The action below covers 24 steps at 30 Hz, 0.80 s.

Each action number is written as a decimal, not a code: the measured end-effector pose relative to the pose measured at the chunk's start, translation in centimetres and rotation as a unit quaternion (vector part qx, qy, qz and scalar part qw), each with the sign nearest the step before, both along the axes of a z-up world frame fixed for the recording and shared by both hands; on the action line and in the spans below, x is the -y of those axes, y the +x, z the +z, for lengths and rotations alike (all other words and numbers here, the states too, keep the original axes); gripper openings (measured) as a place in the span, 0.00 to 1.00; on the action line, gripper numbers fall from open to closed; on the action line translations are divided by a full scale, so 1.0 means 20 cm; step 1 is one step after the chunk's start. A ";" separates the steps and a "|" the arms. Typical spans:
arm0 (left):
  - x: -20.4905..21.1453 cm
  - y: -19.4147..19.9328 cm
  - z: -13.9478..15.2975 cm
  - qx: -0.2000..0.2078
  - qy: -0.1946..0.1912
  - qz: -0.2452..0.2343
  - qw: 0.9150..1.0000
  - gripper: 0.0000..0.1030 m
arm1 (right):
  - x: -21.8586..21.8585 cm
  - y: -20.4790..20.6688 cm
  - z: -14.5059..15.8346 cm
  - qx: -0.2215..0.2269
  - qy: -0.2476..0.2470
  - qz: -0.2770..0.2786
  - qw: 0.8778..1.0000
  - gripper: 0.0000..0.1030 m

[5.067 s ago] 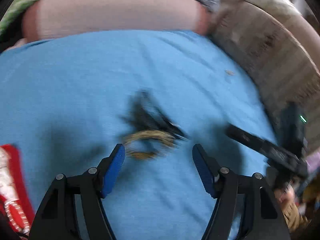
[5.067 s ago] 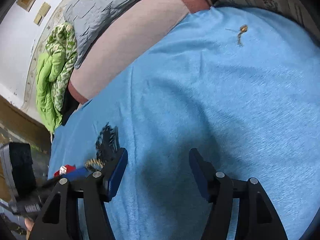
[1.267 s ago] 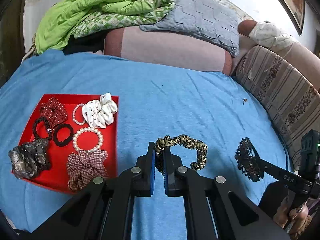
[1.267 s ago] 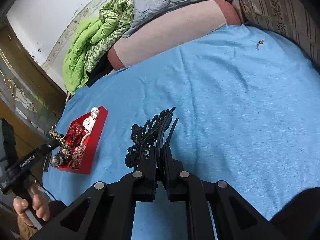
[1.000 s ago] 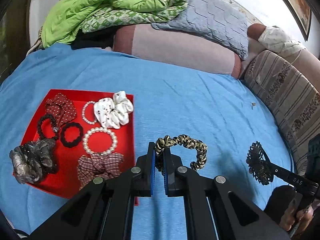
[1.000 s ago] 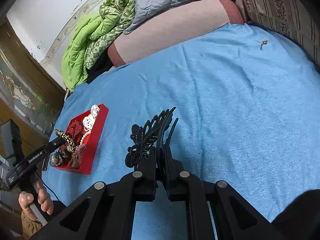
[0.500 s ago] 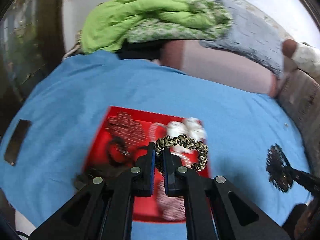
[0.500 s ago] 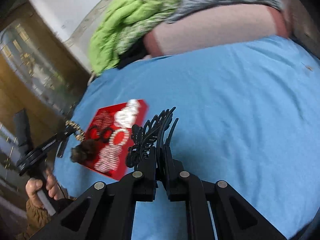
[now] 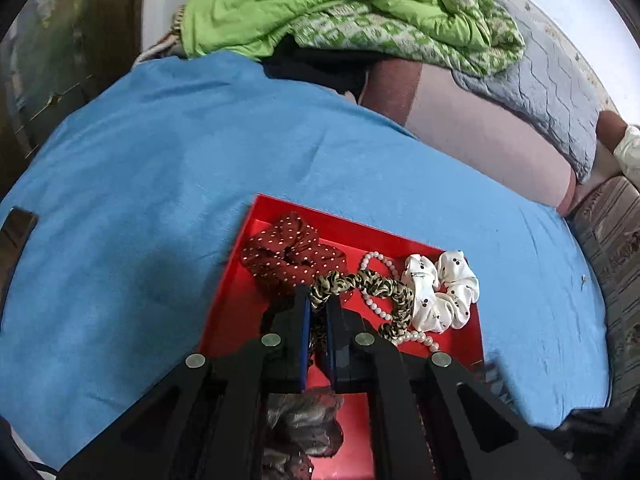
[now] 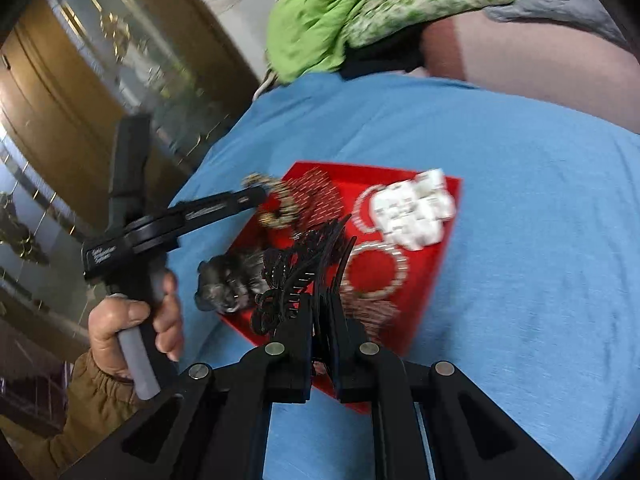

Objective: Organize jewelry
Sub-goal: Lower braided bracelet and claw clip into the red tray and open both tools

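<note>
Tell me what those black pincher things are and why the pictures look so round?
Those are two hand-held grabbers, one in each of a person's hands. Each carries a small wide-eyed camera looking along its jaws, which bends the picture round. One picture comes from the left grabber, the other from the right. The left gripper is shut on a leopard-print scrunchie. The right gripper is shut on a black hair claw clip. Below both, on a blue bedsheet, lies a red tray with a white scrunchie, a dark red dotted scrunchie and pearl bracelets. In the right camera's picture you can see the person's hand gripping the left grabber's handle.
</note>
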State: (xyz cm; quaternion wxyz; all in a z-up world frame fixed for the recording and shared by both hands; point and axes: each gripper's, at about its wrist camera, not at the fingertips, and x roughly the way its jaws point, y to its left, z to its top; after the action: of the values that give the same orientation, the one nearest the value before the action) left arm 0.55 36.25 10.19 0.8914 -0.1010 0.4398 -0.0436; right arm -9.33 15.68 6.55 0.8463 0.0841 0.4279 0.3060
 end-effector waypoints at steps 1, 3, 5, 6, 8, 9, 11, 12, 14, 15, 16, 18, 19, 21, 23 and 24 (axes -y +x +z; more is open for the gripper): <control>0.01 0.02 0.00 -0.002 0.003 -0.003 1.000 0.06 | -0.04 0.01 -0.02 -0.001 -0.004 0.007 1.000 0.08; 0.02 0.06 0.00 -0.004 0.011 -0.004 1.000 0.06 | -0.12 0.03 -0.06 -0.004 -0.014 0.020 1.000 0.08; 0.03 0.09 0.00 -0.003 0.023 -0.010 1.000 0.06 | -0.20 0.05 -0.12 -0.010 -0.022 0.033 0.999 0.08; 0.05 0.12 -0.01 0.000 0.043 -0.010 0.999 0.06 | -0.22 0.05 -0.13 -0.013 -0.026 0.036 0.999 0.08; 0.08 0.14 -0.02 0.003 0.068 -0.016 0.998 0.06 | -0.27 0.06 -0.18 -0.012 -0.039 0.041 0.998 0.08; 0.10 0.16 -0.03 0.002 0.075 -0.025 0.997 0.06 | -0.29 0.06 -0.19 -0.008 -0.047 0.040 0.998 0.08; 0.12 0.17 -0.05 -0.004 0.076 -0.038 0.996 0.06 | -0.31 0.04 -0.22 0.000 -0.063 0.036 0.997 0.08; 0.13 0.18 -0.07 -0.009 0.075 -0.044 0.996 0.06 | -0.32 0.04 -0.23 0.002 -0.067 0.036 0.997 0.08; 0.13 0.19 -0.09 -0.018 0.068 -0.052 0.996 0.06 | -0.32 0.03 -0.25 0.009 -0.076 0.030 0.997 0.09; 0.13 0.19 -0.10 -0.020 0.065 -0.053 0.996 0.06 | -0.32 0.02 -0.26 0.010 -0.078 0.030 0.996 0.09; 0.13 0.19 -0.10 -0.020 0.064 -0.054 0.996 0.06 | -0.32 0.02 -0.26 0.008 -0.076 0.030 0.997 0.10; 0.13 0.19 -0.10 -0.022 0.057 -0.055 0.997 0.07 | -0.32 0.02 -0.27 0.006 -0.071 0.026 0.997 0.10; 0.13 0.19 -0.11 -0.023 0.053 -0.057 0.997 0.07 | -0.31 0.02 -0.28 0.003 -0.068 0.024 0.997 0.10; 0.12 0.20 -0.11 -0.026 0.042 -0.058 0.997 0.11 | -0.29 0.02 -0.28 0.000 -0.064 0.021 0.998 0.12; 0.12 0.19 -0.11 -0.026 0.032 -0.061 0.997 0.23 | -0.28 0.03 -0.27 0.001 -0.062 0.016 0.998 0.24; 0.12 0.19 -0.10 -0.023 0.027 -0.062 0.997 0.26 | -0.27 0.03 -0.26 0.004 -0.060 0.013 0.998 0.34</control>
State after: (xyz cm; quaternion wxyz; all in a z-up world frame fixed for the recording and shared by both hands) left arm 4.27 33.94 8.12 0.8789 -0.0505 0.4668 -0.0845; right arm -8.77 21.01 1.27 0.8474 0.0268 0.4432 0.2911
